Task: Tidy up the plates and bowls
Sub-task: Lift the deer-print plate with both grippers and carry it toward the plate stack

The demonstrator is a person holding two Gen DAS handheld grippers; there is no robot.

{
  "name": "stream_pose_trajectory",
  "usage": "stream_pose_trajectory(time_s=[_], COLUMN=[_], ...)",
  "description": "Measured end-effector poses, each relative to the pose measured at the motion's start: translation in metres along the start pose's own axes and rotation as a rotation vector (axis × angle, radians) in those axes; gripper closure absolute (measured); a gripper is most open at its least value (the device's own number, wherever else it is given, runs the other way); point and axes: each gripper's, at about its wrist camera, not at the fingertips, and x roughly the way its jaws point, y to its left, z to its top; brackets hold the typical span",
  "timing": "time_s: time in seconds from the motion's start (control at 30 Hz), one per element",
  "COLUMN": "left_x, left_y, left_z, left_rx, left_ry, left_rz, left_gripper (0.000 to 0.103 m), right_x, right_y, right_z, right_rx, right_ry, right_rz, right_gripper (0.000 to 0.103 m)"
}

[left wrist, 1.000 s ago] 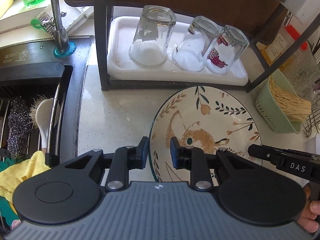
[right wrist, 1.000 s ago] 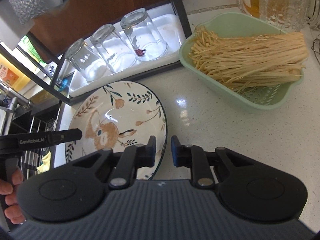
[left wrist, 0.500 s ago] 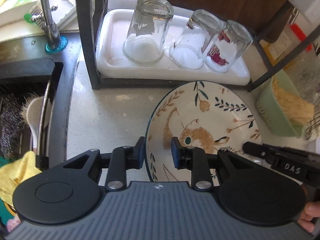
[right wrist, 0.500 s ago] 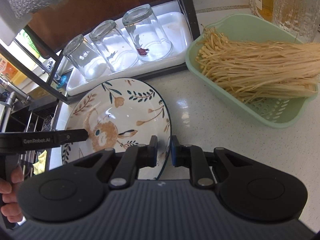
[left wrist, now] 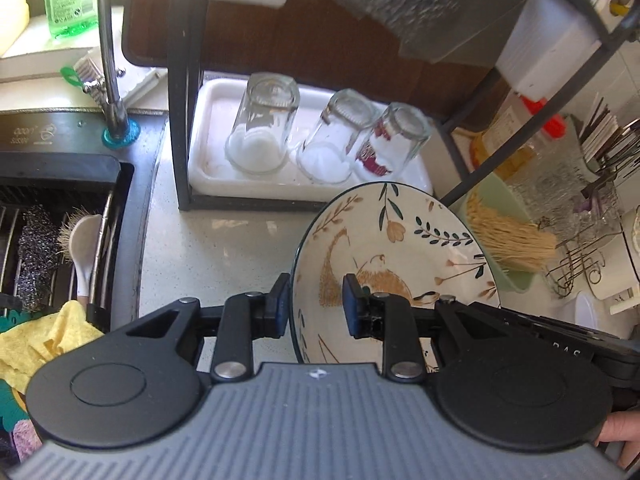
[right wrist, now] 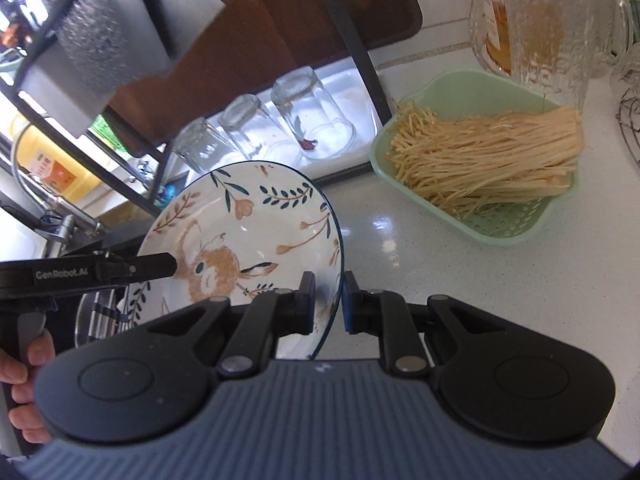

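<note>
Together, both claws carry one deep plate painted with a rabbit, leaves and flowers, lifted clear of the pale speckled worktop and tilted toward the cameras. Left claw pinches the plate's left rim, one blue pad outside the wall and the other inside on the painted face; its jaws stand a little apart around the thick rim. Right claw pinches the opposite rim, its pads close together with the dark edge between them. In the right wrist view the left claw's black finger reaches in over the rabbit, and a hand grips its handle at the lower left.

Behind the plate a black metal rack stands on the worktop, with a white tray on its lowest level holding three upturned glasses. To the right sits a green strainer basket filled with enoki mushrooms, a ribbed glass jug just behind it. To the left lies the sink, with a tap, a brush, a steel scourer and a yellow cloth
</note>
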Motion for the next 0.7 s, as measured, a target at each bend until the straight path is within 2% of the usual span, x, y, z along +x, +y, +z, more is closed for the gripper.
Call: stream_pose_trajectory(time_s=[0.37,0.7], left_x=[-0.050,-0.058], left_y=[-0.027,-0.057], left_z=[-0.022,-0.067], left_rx=[0.039,0.073], left_ry=[-0.058,0.000], left_rz=[-0.007,-0.010], left_gripper=[0.073,0.073], right_x=[-0.055,-0.085], right_y=[0.001,-0.026], right_z=[-0.020,-0.058], right_rx=[-0.015,0.018], right_ry=[-0.071,-0.077], right_rz=[0.064,0.050], right_gripper=[0.086,0.086])
